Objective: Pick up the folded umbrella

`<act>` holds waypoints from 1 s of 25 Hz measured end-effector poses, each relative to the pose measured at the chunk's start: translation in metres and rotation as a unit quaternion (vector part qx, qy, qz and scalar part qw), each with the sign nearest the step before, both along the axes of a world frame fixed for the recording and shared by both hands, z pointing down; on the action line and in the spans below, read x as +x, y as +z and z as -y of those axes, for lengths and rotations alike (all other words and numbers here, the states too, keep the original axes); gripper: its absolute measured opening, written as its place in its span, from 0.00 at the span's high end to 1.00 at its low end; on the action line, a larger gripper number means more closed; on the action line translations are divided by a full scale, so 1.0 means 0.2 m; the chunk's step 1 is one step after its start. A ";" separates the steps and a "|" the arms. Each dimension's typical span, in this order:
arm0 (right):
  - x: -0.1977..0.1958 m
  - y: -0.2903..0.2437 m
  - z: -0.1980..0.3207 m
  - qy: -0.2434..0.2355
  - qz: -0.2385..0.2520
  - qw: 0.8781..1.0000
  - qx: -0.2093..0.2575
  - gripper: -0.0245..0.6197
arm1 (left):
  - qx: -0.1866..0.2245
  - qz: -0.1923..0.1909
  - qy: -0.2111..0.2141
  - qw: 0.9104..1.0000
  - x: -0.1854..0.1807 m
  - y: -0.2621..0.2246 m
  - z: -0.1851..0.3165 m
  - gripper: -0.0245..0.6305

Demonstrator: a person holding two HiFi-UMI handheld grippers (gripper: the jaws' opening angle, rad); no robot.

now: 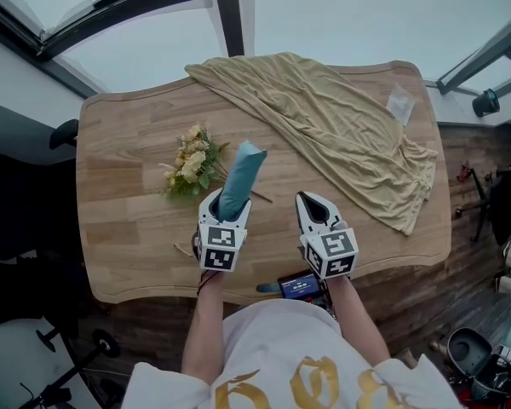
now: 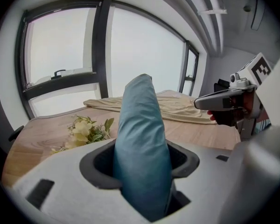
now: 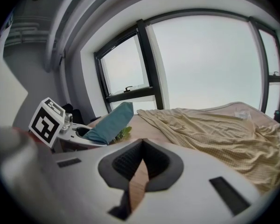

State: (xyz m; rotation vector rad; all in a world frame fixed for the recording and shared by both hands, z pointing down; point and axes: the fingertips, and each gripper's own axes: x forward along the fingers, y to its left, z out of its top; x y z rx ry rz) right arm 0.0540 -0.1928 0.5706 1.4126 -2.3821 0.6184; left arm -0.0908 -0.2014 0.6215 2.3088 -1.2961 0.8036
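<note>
Left gripper [image 1: 224, 201]: my fingers are clamped on the folded umbrella [image 1: 241, 173], gripping its lower end; the teal sleeve sticks out past the fingertips, tilted upward, its free end off the worktop [image 1: 128, 143]. Right gripper [image 1: 313, 204]: fingers drawn together, nothing between them, only bare wood showing past the tips; it hovers just right of the left gripper, not touching it. A yellow flower bunch [image 1: 192, 164] lies ahead-left of the left fingers, beside the umbrella; a tan cloth [image 1: 341, 135] lies crumpled ahead of the right fingers, spreading to their right.
</note>
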 end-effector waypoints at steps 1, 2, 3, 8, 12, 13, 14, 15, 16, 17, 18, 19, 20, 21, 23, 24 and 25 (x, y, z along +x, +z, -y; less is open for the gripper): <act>0.00 -0.02 -0.01 0.001 0.004 1.000 0.002 0.95 | 0.004 -0.001 -0.001 1.000 0.00 -0.02 -0.01 0.55; 0.00 -0.03 -0.02 0.002 0.006 1.000 0.005 0.95 | 0.008 -0.004 -0.002 1.000 0.00 -0.05 -0.02 0.55; -0.01 -0.04 -0.03 0.001 0.005 1.000 0.008 0.95 | 0.013 -0.007 -0.004 1.000 -0.01 -0.07 -0.04 0.55; -0.03 -0.15 -0.08 -0.006 -0.007 0.999 0.031 0.95 | 0.046 -0.032 -0.020 0.998 -0.02 -0.21 -0.08 0.55; -0.03 -0.25 -0.13 0.002 -0.001 0.999 0.054 0.95 | 0.064 -0.049 -0.023 0.996 -0.05 -0.30 -0.15 0.55; -0.03 -0.28 -0.14 0.003 -0.001 0.998 0.059 0.95 | 0.068 -0.054 -0.024 0.996 -0.05 -0.32 -0.17 0.55; -0.03 -0.30 -0.15 0.004 -0.001 0.998 0.064 0.95 | 0.071 -0.058 -0.025 0.995 -0.05 -0.34 -0.20 0.55; -0.02 -0.32 -0.17 0.006 -0.001 0.998 0.068 0.95 | 0.075 -0.063 -0.027 0.995 -0.04 -0.37 -0.22 0.55; -0.02 -0.34 -0.19 0.008 -0.001 0.997 0.072 0.95 | 0.079 -0.067 -0.028 0.994 -0.04 -0.39 -0.24 0.55; -0.02 -0.36 -0.20 0.010 -0.001 0.997 0.075 0.95 | 0.083 -0.071 -0.028 0.994 -0.04 -0.41 -0.26 0.55; -0.02 -0.37 -0.22 0.011 -0.002 0.997 0.079 0.95 | 0.087 -0.075 -0.029 0.993 -0.04 -0.43 -0.28 0.55; -0.02 -0.38 -0.23 0.013 -0.003 0.997 0.082 0.95 | 0.092 -0.079 -0.029 0.992 -0.04 -0.46 -0.30 0.55; -0.03 -0.39 -0.25 0.013 -0.004 0.996 0.085 0.95 | 0.098 -0.082 -0.029 0.991 -0.05 -0.48 -0.31 0.55; -0.03 -0.40 -0.27 0.013 -0.004 0.996 0.088 0.95 | 0.104 -0.086 -0.029 0.990 -0.05 -0.50 -0.33 0.55; -0.05 -0.42 -0.31 0.010 -0.001 0.996 0.093 0.95 | 0.114 -0.096 -0.030 0.988 -0.06 -0.55 -0.37 0.55; -0.06 -0.43 -0.34 0.008 0.000 0.995 0.096 0.95 | 0.119 -0.101 -0.030 0.987 -0.06 -0.57 -0.39 0.55; -0.06 -0.45 -0.35 0.007 0.000 0.995 0.100 0.95 | 0.123 -0.106 -0.031 0.986 -0.06 -0.59 -0.41 0.55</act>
